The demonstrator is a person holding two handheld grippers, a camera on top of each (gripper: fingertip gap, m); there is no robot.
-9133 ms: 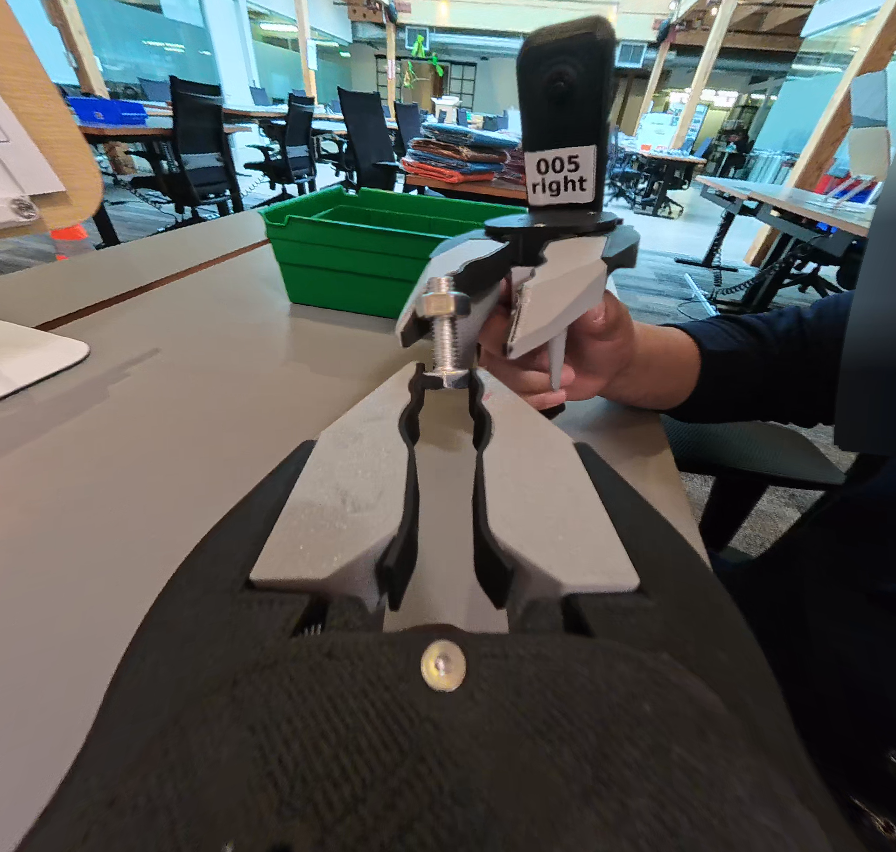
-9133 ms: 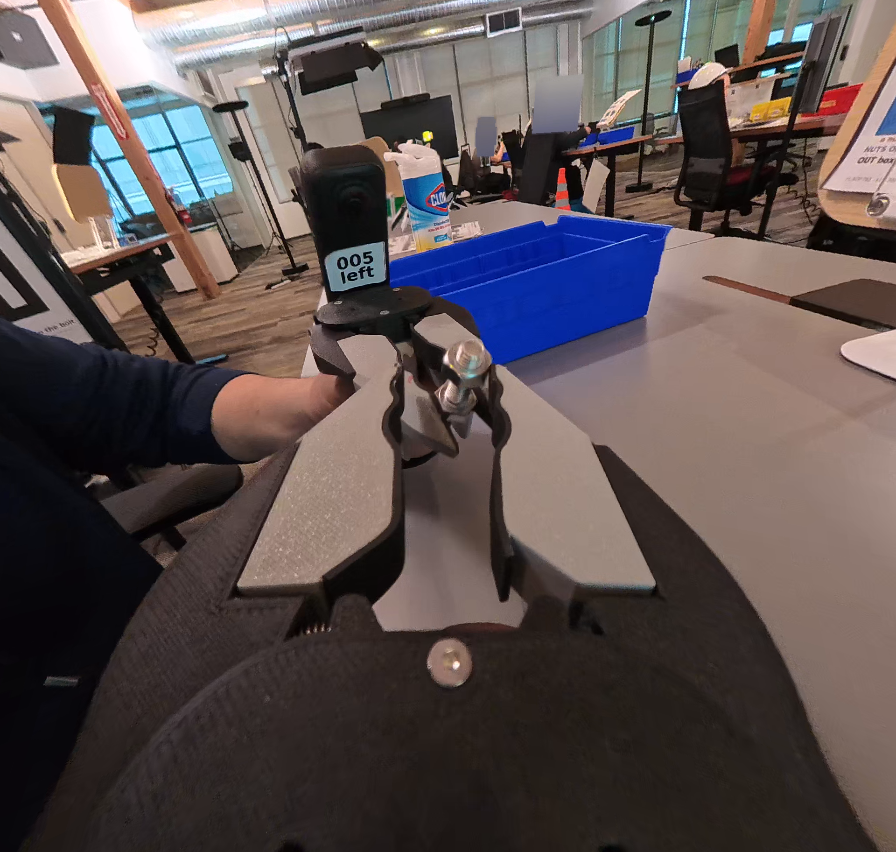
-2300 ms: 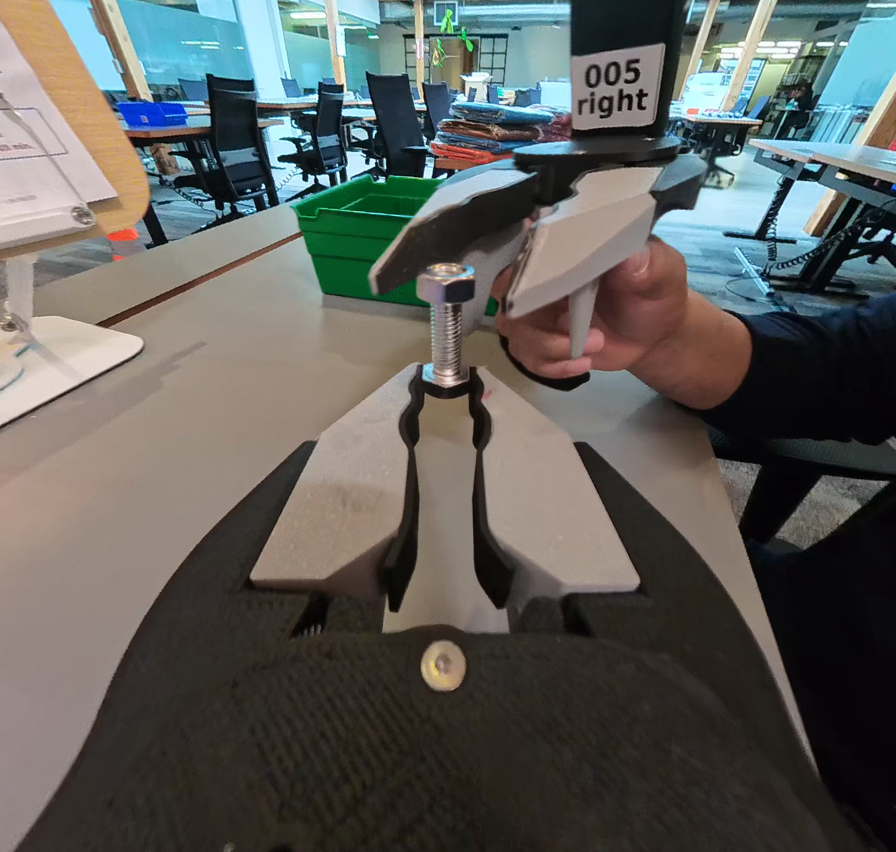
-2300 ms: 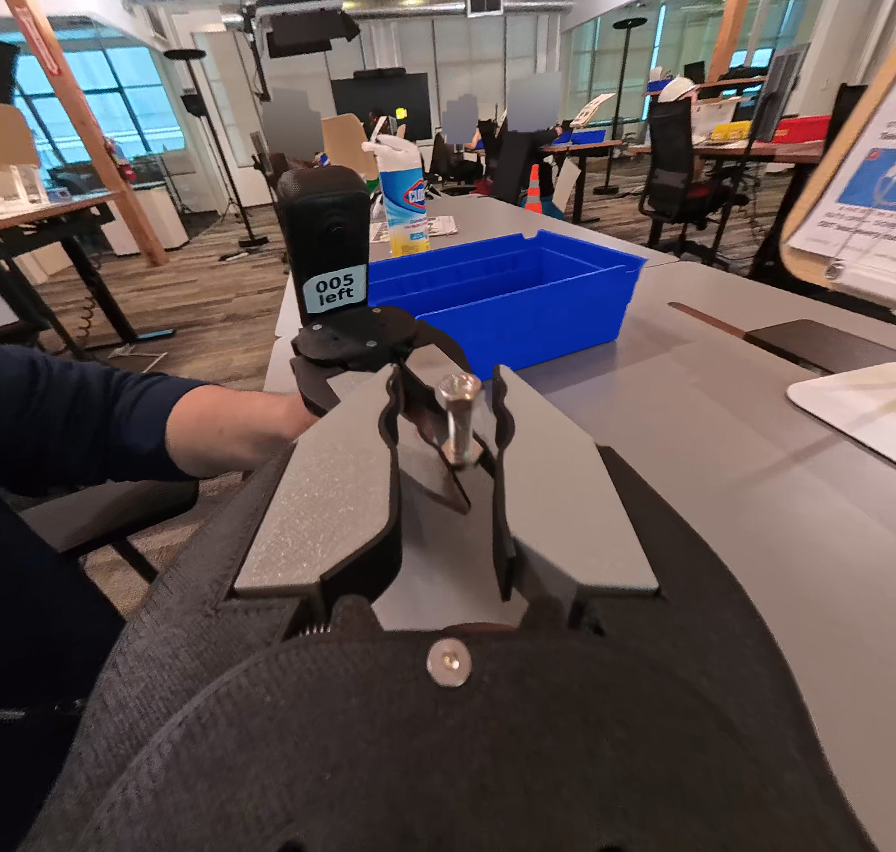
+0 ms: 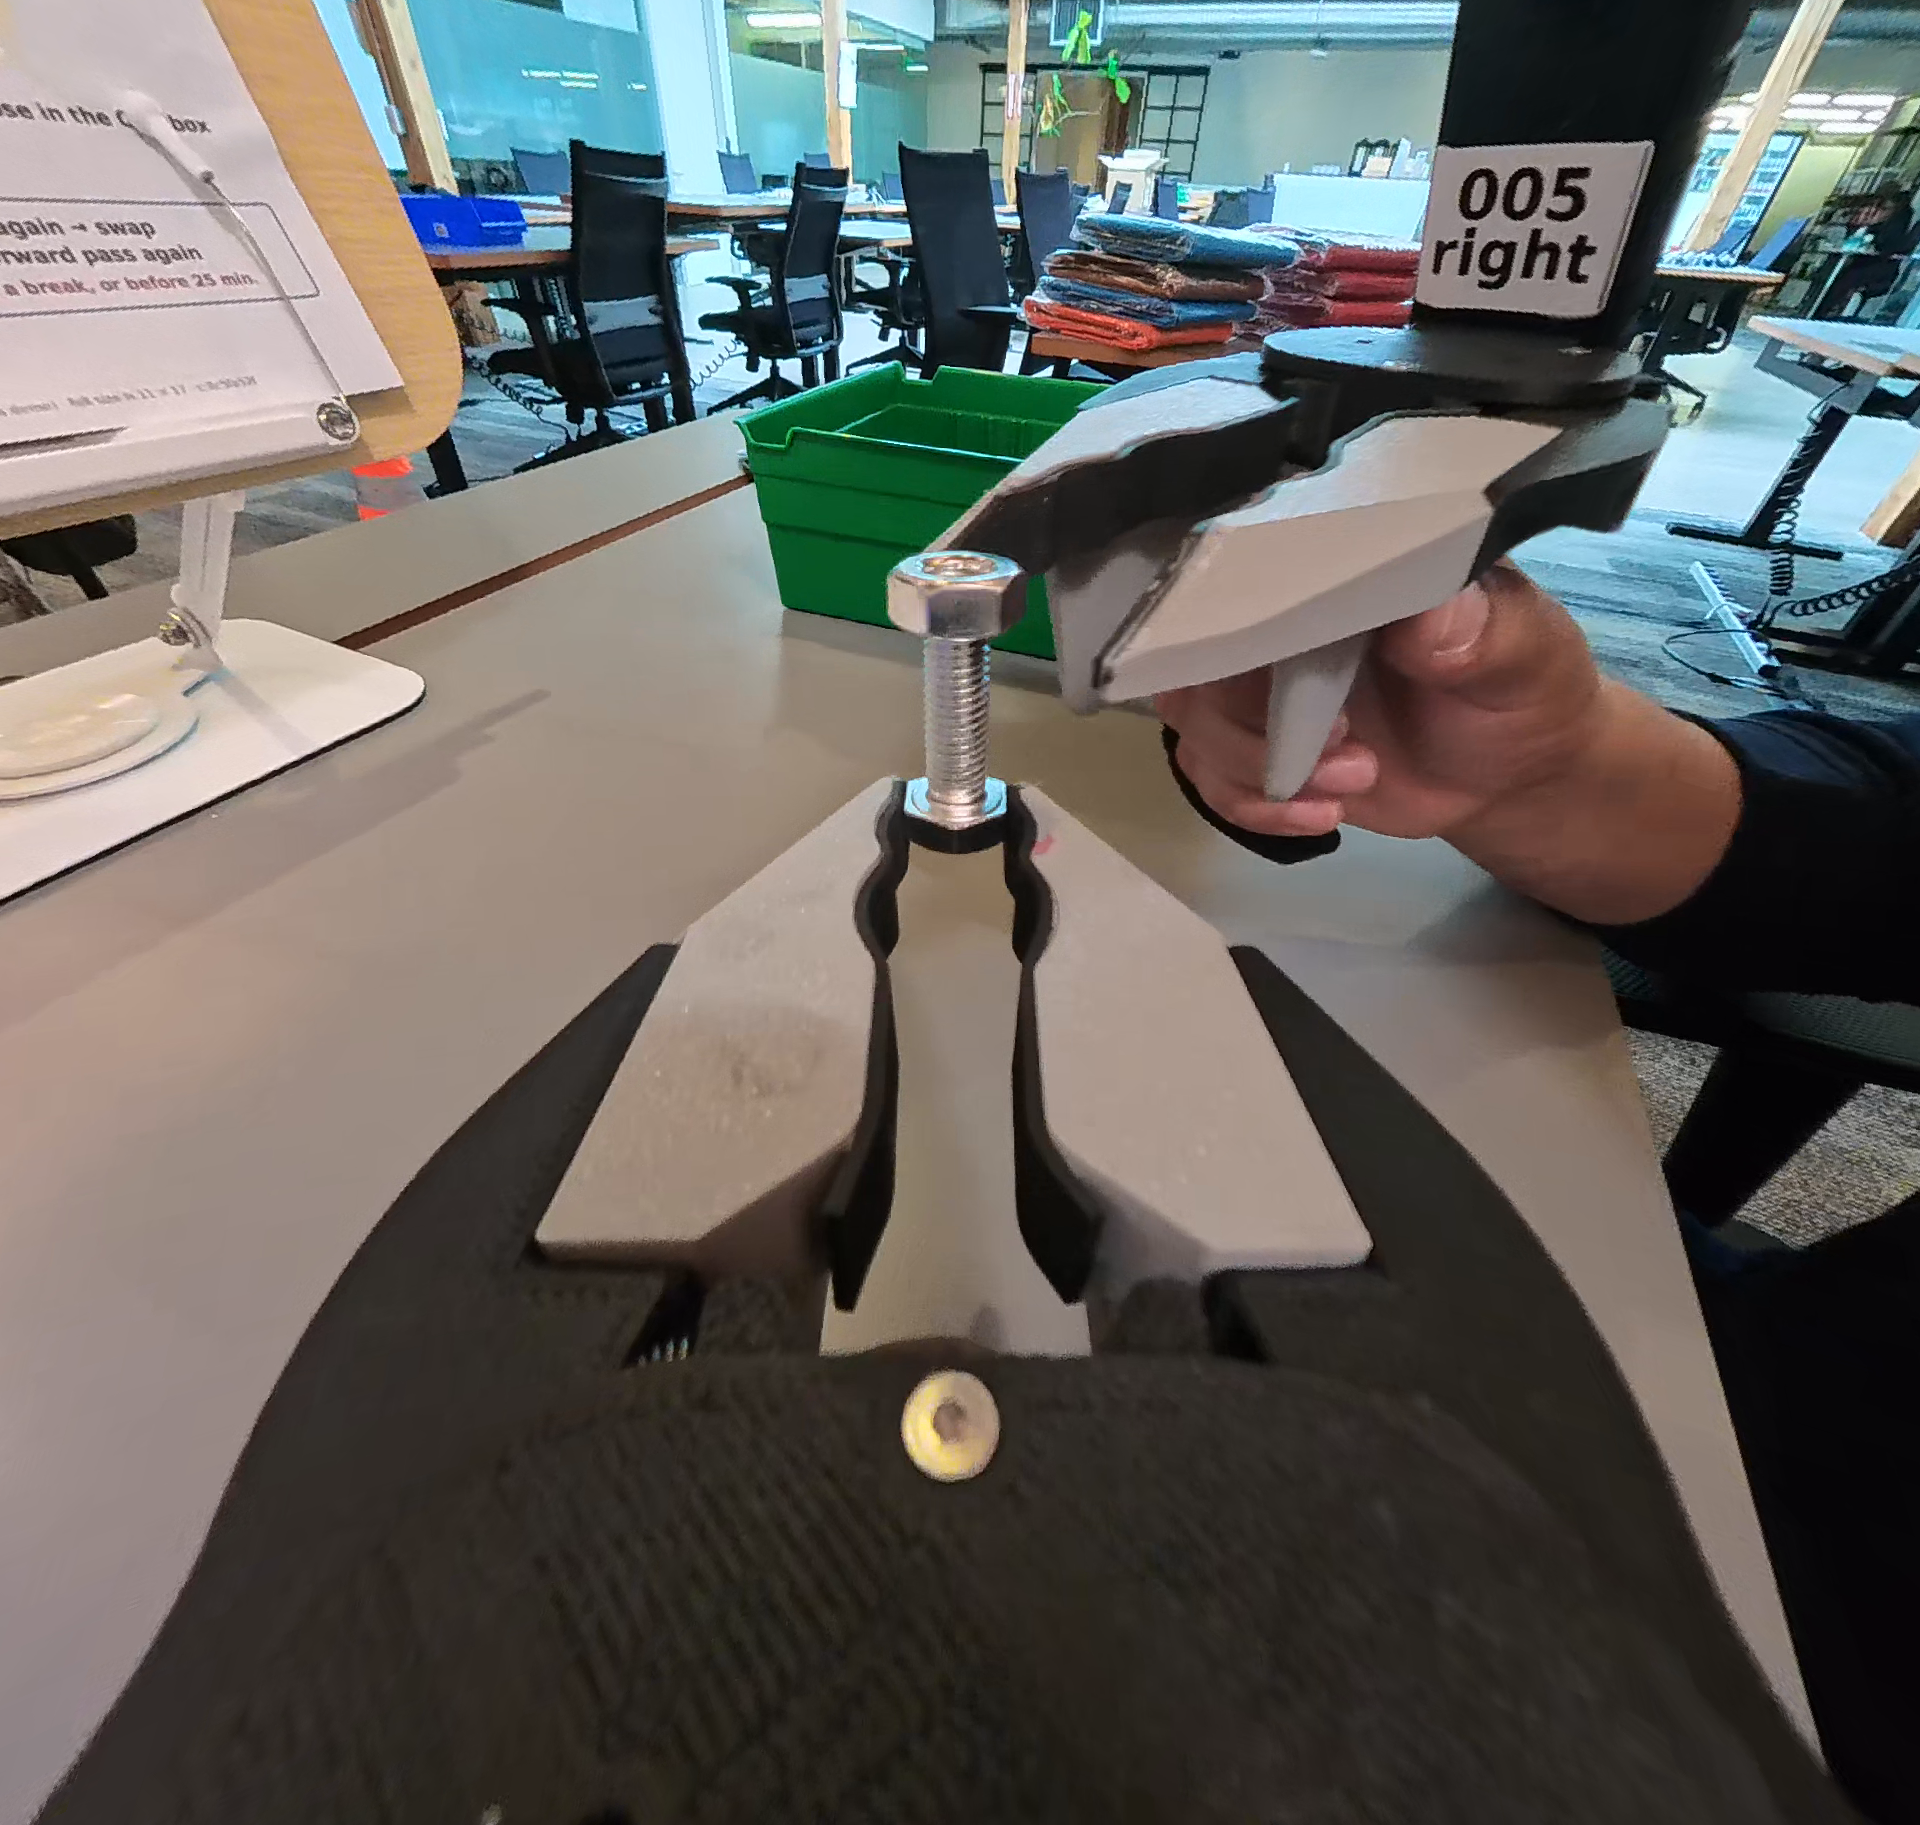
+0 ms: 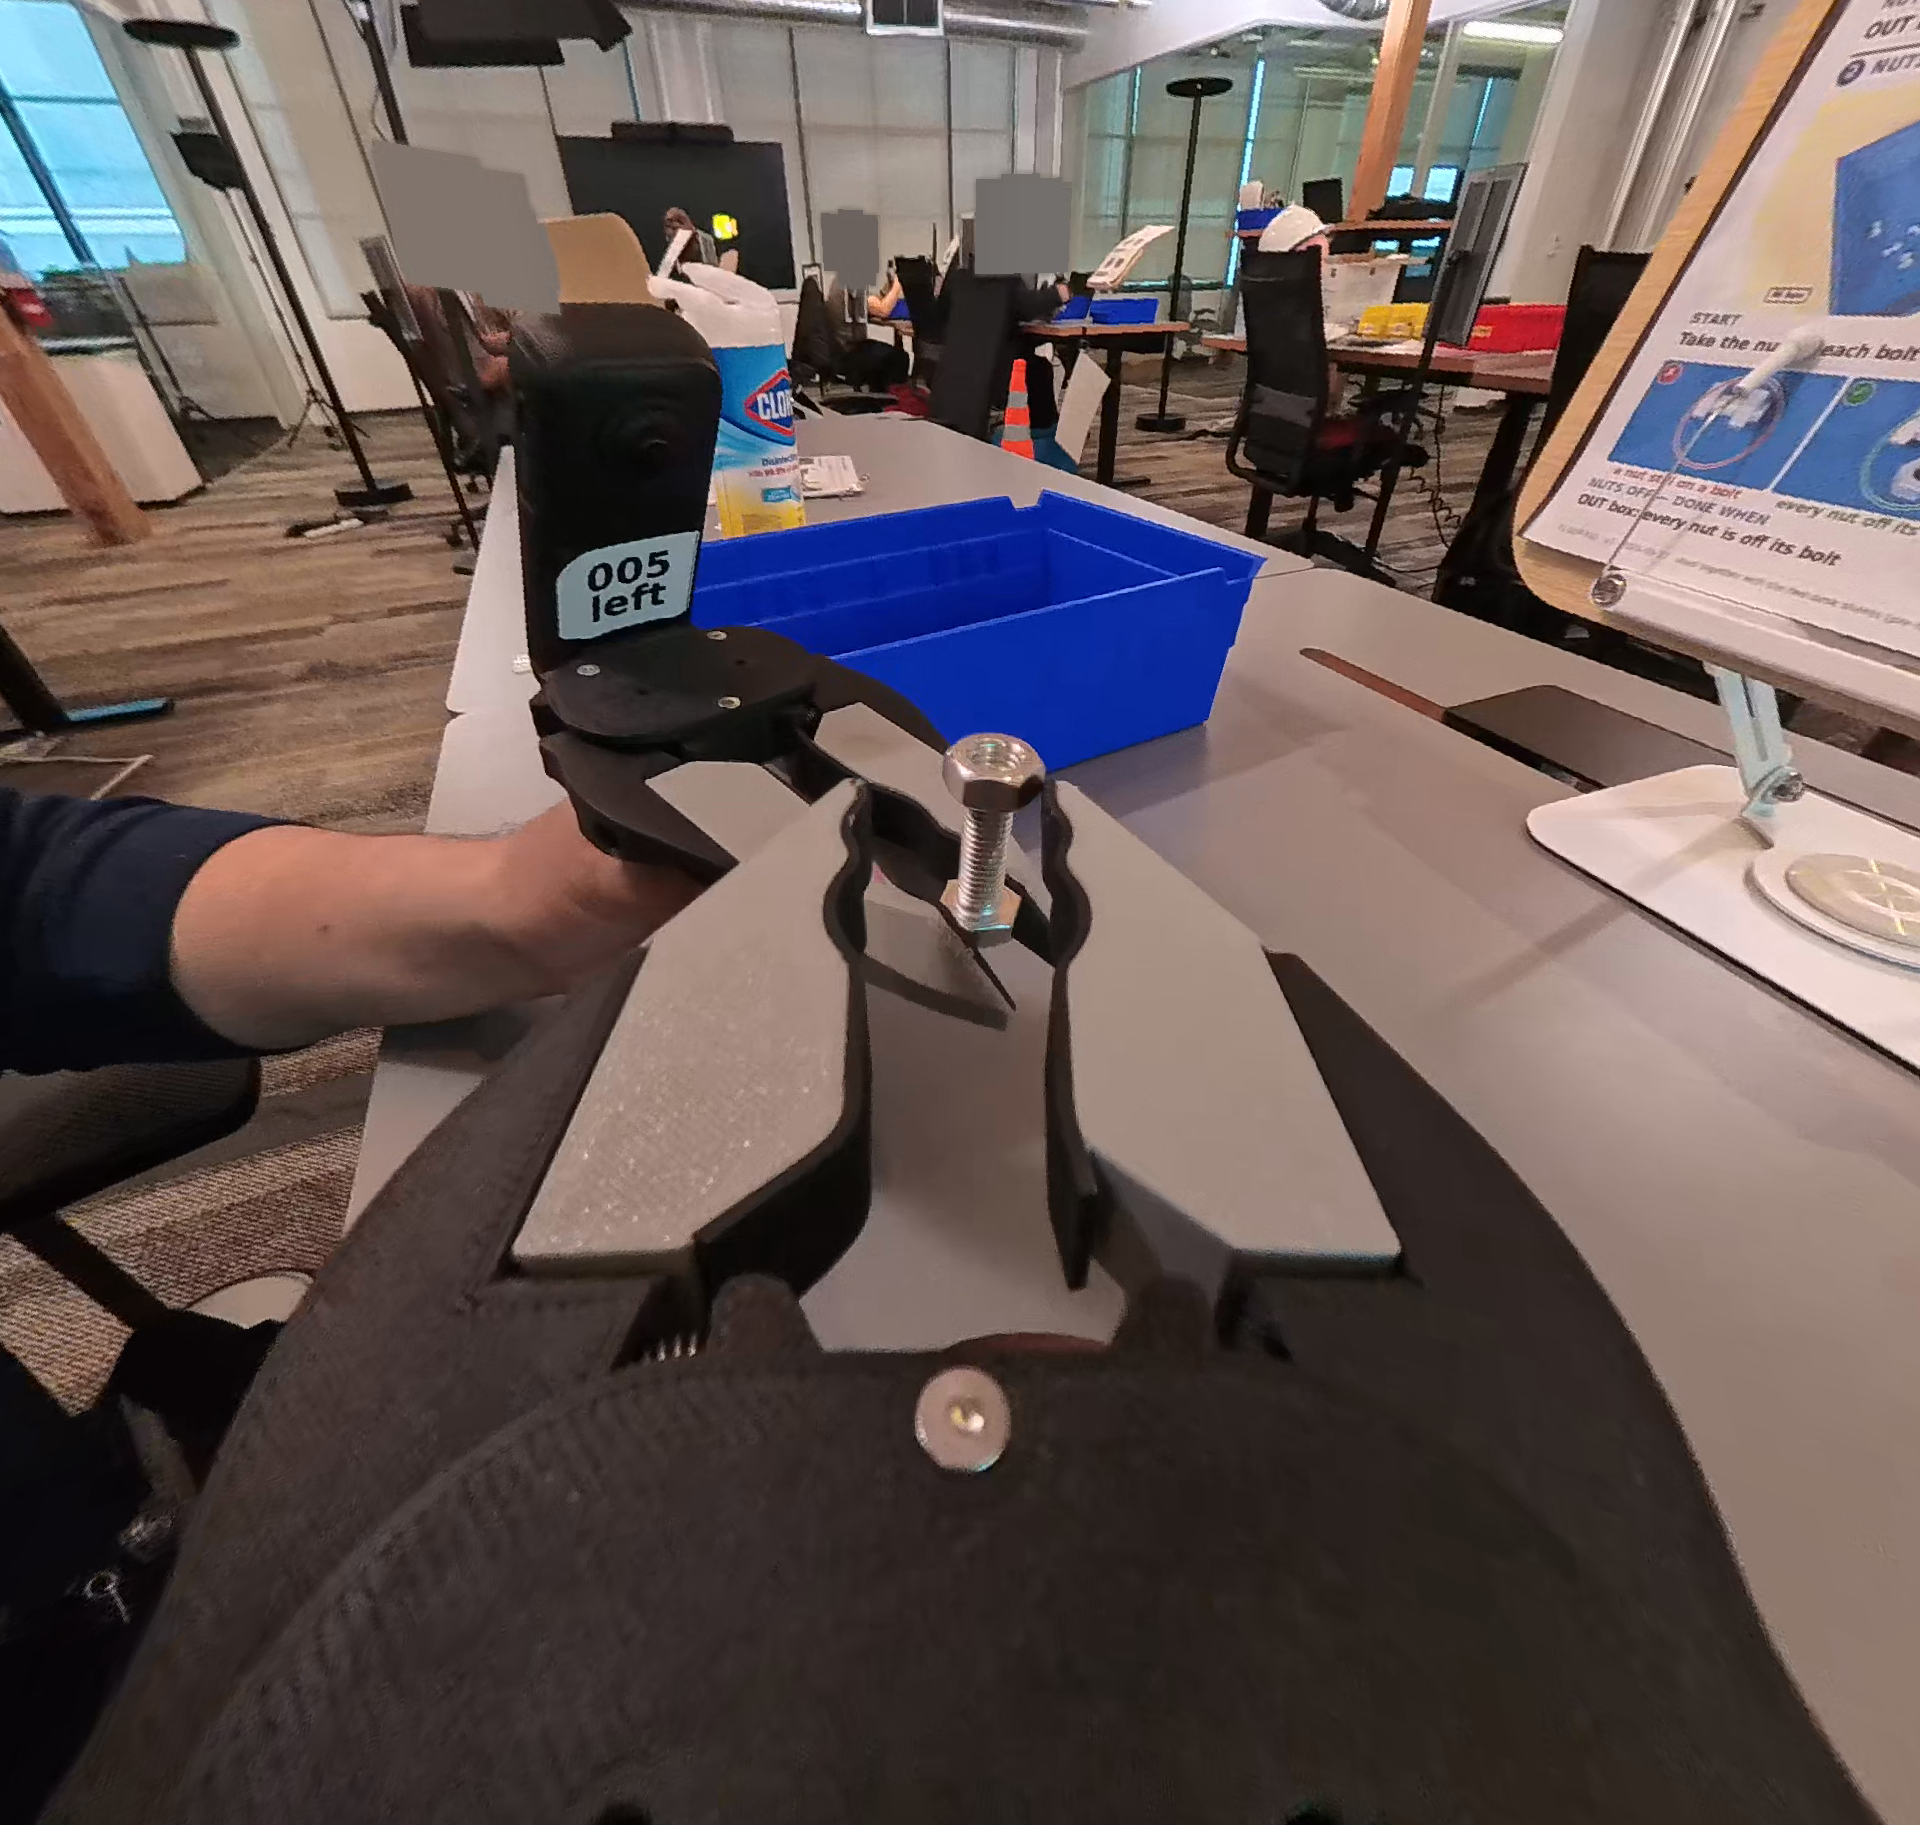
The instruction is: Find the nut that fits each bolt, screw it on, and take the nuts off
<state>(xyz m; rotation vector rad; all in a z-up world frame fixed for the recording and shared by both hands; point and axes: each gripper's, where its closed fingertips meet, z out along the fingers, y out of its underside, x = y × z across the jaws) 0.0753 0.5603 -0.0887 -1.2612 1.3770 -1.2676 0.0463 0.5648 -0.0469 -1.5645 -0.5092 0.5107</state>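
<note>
Between my left gripper's fingertips I clamp the bolt by its head, shaft upright above the grey table. At its top sits the nut. My right gripper stands spread around that nut, pads clear.

**Open surface around the upright bolt**

We take the bolt as our landmark. Left of it the grey surface lies bare as far as the white stand base. Behind it the green bin blocks the way. Just right of its top the right claw and the hand crowd the space. In the right wrist view, a blue bin stands beyond the bolt.
</note>
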